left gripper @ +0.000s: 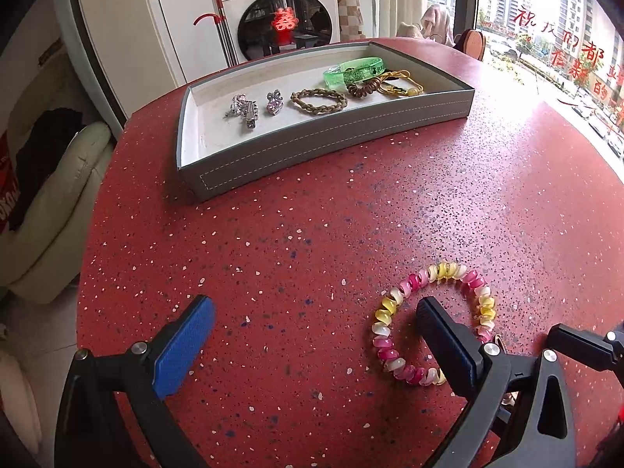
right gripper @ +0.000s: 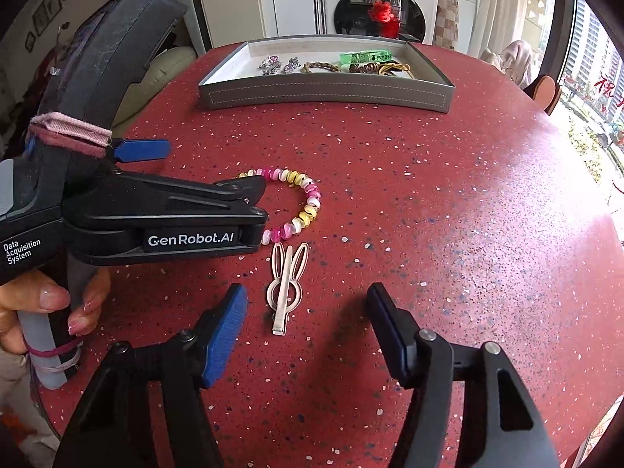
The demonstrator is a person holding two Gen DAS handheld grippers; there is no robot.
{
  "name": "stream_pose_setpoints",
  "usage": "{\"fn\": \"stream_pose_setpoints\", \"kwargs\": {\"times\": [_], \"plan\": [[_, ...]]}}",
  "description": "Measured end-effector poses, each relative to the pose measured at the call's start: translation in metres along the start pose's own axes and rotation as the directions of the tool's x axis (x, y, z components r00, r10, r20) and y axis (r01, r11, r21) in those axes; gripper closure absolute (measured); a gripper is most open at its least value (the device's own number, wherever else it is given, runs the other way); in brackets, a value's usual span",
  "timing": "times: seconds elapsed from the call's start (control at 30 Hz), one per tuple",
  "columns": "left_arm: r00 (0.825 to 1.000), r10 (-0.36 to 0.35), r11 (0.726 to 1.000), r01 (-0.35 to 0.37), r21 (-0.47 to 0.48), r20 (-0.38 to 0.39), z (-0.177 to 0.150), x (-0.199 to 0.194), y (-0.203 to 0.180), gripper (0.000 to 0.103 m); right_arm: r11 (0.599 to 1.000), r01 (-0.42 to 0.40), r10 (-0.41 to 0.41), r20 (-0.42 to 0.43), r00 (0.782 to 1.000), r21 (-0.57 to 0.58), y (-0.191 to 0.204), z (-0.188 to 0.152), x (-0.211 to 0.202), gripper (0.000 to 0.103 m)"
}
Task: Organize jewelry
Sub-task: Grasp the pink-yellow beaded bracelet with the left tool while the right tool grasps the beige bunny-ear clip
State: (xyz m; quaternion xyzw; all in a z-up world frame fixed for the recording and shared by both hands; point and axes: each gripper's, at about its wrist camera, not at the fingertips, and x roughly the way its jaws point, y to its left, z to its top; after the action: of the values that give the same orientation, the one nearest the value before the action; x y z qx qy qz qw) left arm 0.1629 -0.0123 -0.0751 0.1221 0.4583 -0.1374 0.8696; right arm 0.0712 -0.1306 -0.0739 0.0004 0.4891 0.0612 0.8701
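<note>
A pink, yellow and white bead bracelet (left gripper: 394, 314) lies on the red speckled table (left gripper: 312, 234); it also shows in the right wrist view (right gripper: 308, 201). My left gripper (left gripper: 314, 318) is open, low over the table, its right finger inside the bracelet's ring. From the right wrist view the left gripper (right gripper: 202, 171) comes in from the left. A silver rabbit-shaped hair clip (right gripper: 286, 284) lies just ahead of my open, empty right gripper (right gripper: 306, 312). The grey tray (left gripper: 312, 144) at the far side holds silver brooches (left gripper: 245, 111), a braided bracelet (left gripper: 318, 101) and a green bangle (left gripper: 353, 72).
The tray's right end also holds a brown bead bracelet (left gripper: 364, 87) and a yellow cord piece (left gripper: 401, 84). The round table's edge drops off left toward a cream sofa (left gripper: 50, 210). A washing machine (left gripper: 280, 11) stands behind, and a window (left gripper: 565, 58) is at right.
</note>
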Motion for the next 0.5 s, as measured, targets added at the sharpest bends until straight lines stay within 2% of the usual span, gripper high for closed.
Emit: {"fn": "stream_pose_setpoints", "kwargs": {"times": [0.1,0.17,0.3,0.33,0.4,0.5], "plan": [[1.0,-0.025,1.0,0.025,0.0,-0.004,0.0,-0.002,-0.001,0.0,0.999,0.043,-0.043,0.011,0.999,-0.029,0.005,-0.001,0.0,0.046],[1.0,-0.026,1.0,0.026,0.012,-0.003,0.0,-0.004,-0.003,0.0,0.998,0.043,-0.042,0.016,0.999,-0.043,0.008,-0.004,-0.003,0.052],[0.998,-0.066,0.997,0.066,0.042,-0.01,-0.001,-0.009,-0.012,0.021,0.998,0.032,-0.031,0.015,0.999,-0.058,0.01,-0.006,-0.005,0.072],[0.998,-0.069,0.996,0.069,0.053,-0.009,-0.002,-0.01,-0.014,0.024,0.998,0.023,-0.022,0.012,1.0,-0.055,0.009,-0.005,-0.005,0.075],[0.997,-0.076,0.995,0.077,0.066,-0.011,-0.003,-0.012,-0.018,0.032,0.999,0.014,-0.014,0.009,1.0,-0.048,0.007,-0.006,-0.007,0.089],[0.995,-0.1,0.992,0.101,0.074,-0.024,-0.004,-0.014,-0.021,0.044,1.0,-0.012,0.012,0.004,1.0,-0.017,0.0,-0.006,-0.007,0.094]]}}
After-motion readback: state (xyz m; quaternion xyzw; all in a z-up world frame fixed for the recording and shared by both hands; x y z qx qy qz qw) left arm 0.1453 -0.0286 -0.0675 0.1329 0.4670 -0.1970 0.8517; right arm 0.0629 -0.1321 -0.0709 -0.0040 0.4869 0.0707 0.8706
